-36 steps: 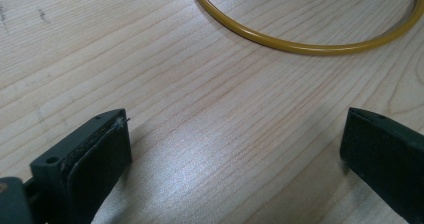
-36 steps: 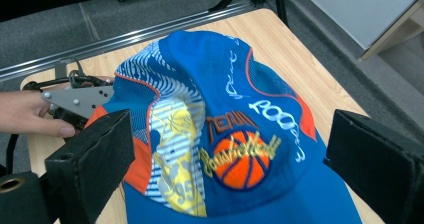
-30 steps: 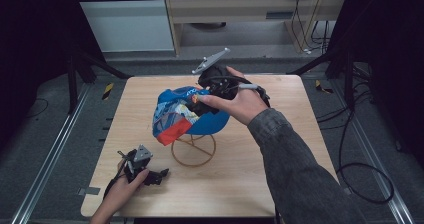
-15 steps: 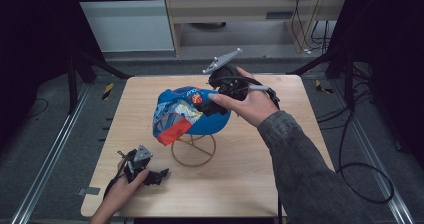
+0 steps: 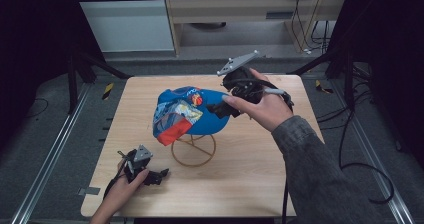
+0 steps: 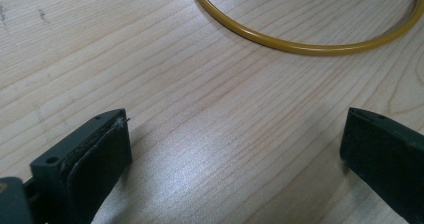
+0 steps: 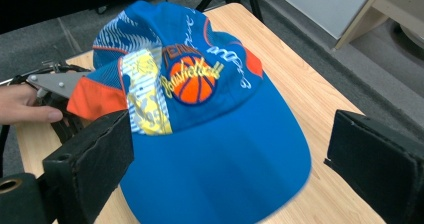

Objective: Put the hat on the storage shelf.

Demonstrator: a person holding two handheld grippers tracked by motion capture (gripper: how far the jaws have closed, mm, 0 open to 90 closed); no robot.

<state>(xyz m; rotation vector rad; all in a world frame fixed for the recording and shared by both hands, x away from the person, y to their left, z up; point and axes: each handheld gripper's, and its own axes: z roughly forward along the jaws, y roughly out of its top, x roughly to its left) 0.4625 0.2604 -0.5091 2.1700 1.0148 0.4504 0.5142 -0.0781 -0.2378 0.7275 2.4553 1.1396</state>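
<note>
A blue cap (image 5: 190, 111) with a basketball logo and an orange-and-yellow side panel sits on a yellow wire stand (image 5: 193, 151) in the middle of the table. My right gripper (image 5: 220, 109) hovers open at the cap's right side. In the right gripper view its jaws stand wide apart around the gap (image 7: 230, 154), with the cap's brim (image 7: 215, 164) just beyond them. My left gripper (image 5: 159, 176) rests open on the table at the front left. The left gripper view shows bare wood between its jaws (image 6: 235, 149) and the stand's ring (image 6: 300, 46) ahead.
The wooden table (image 5: 260, 174) has bare surface to the right of and in front of the stand. Dark floor, metal rails and a shelf unit lie beyond the table's edges. A cable trails from the right gripper off the table's right side.
My right gripper has drawn back to the right and slightly up from the cap's brim. The cap and the left gripper have stayed where they were.
</note>
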